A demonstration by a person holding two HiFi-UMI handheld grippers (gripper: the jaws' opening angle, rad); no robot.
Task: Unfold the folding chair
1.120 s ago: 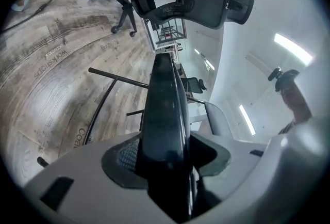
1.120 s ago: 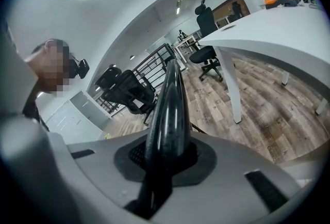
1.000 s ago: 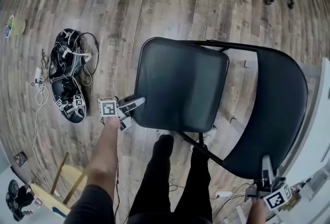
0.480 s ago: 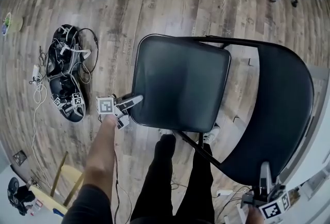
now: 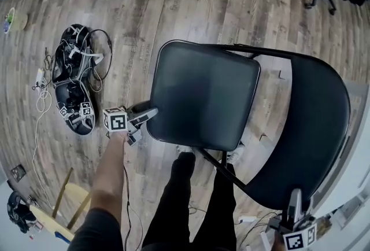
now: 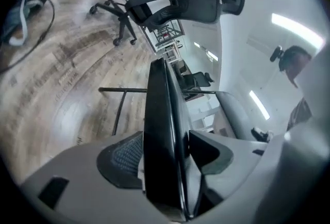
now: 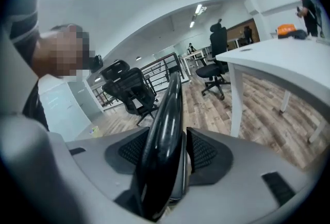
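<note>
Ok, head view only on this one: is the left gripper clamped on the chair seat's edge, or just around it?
Observer: Just around it. In the left gripper view the seat edge stands between the jaws of the left gripper, with a gap at one pad. The jaws have just been opening.
Operator: And the right one, down at the backrest?
Observer: The right gripper view shows the backrest rim between the jaws of the right gripper. They have just been opening too and are not clamped.
Operator: Anyone nearby?
Observer: A person stands beyond a white table.
</note>
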